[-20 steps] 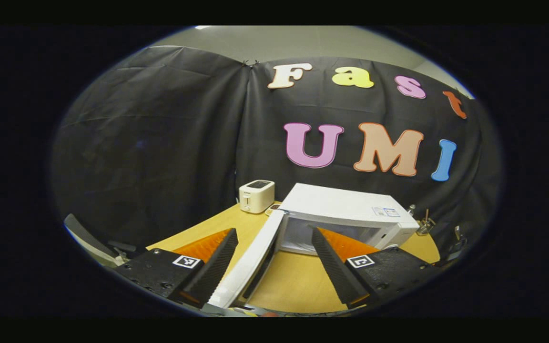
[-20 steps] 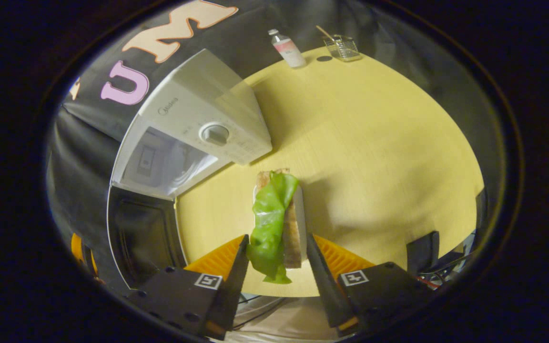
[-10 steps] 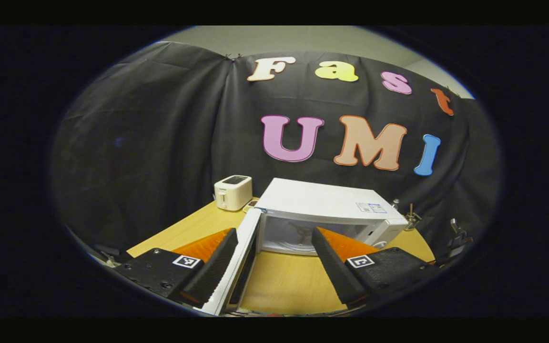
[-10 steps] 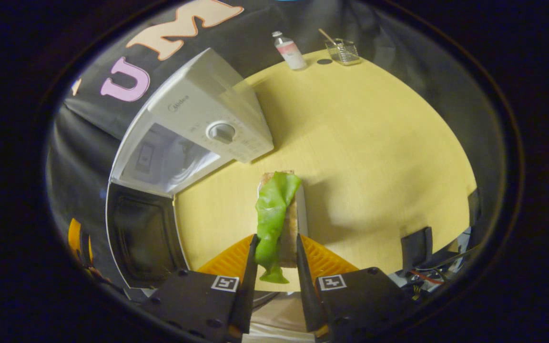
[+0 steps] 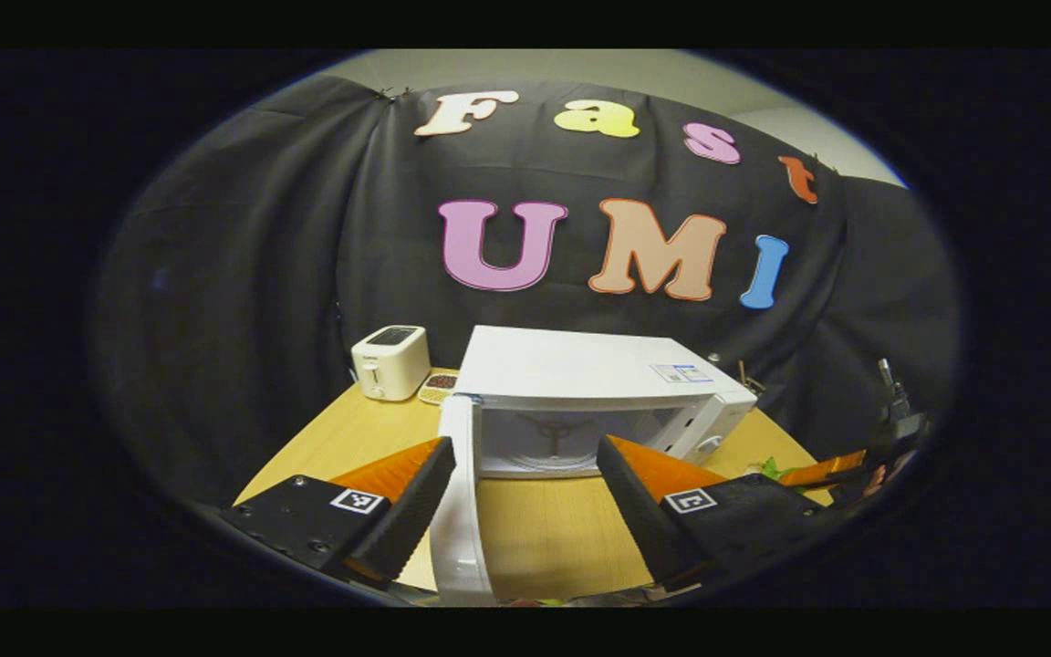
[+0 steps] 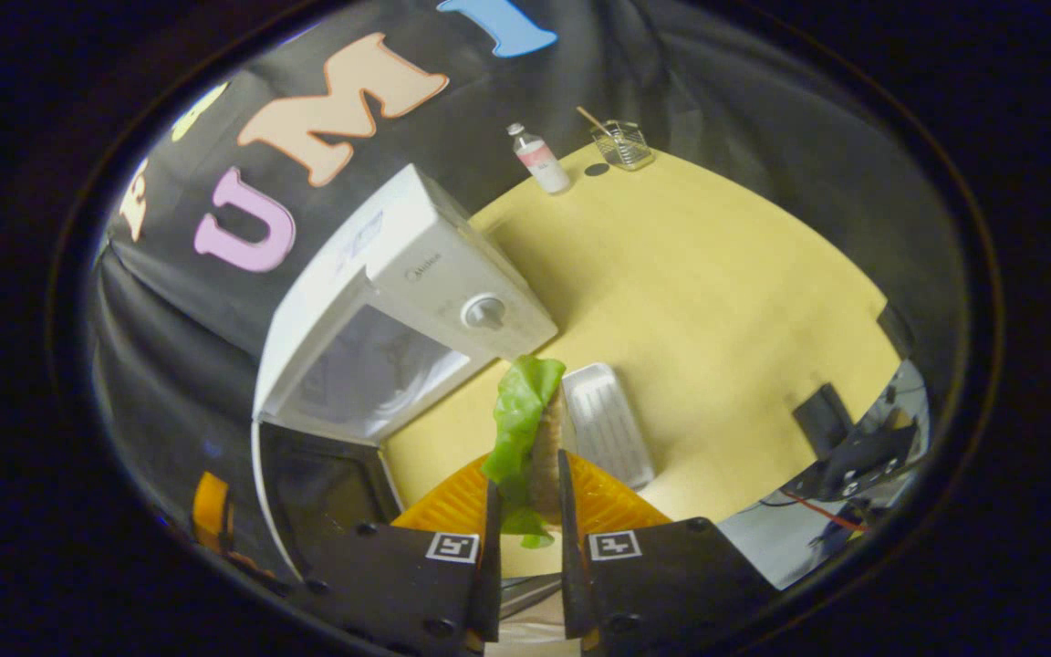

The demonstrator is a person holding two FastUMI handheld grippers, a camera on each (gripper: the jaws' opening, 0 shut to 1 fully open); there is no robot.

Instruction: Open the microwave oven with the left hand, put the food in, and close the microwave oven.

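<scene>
Microwave oven (image 5: 580,383) sits on the wooden bench (image 5: 535,529), its door (image 5: 460,493) swung wide toward the camera; the lit cavity with its turntable hub is exposed and looks empty. So the opening step reads as done. Left tool (image 5: 525,493) hovers in front of the oven with its fingers spread wide, gripping nothing; the door's edge runs up between them, but I cannot tell whether either finger touches it. In the right gripper view, the right tool (image 6: 525,497) is closed nearly all the way on the food (image 6: 525,429), a sandwich with a green lettuce leaf hanging down one side, both fingers pressing its faces. The food is held off the bench, just beside a small white tray (image 6: 612,424) that lies bare, and near the oven's front corner below the control knob (image 6: 483,312). Pick-up therefore appears complete. Left to do, by my reckoning: carry the food in through the open doorway, set it on the turntable, release, withdraw, then swing the door shut. A toaster (image 5: 390,361) stands far left; a bottle (image 6: 539,160) and a wire basket (image 6: 624,146) sit at the bench's far edge.
</scene>
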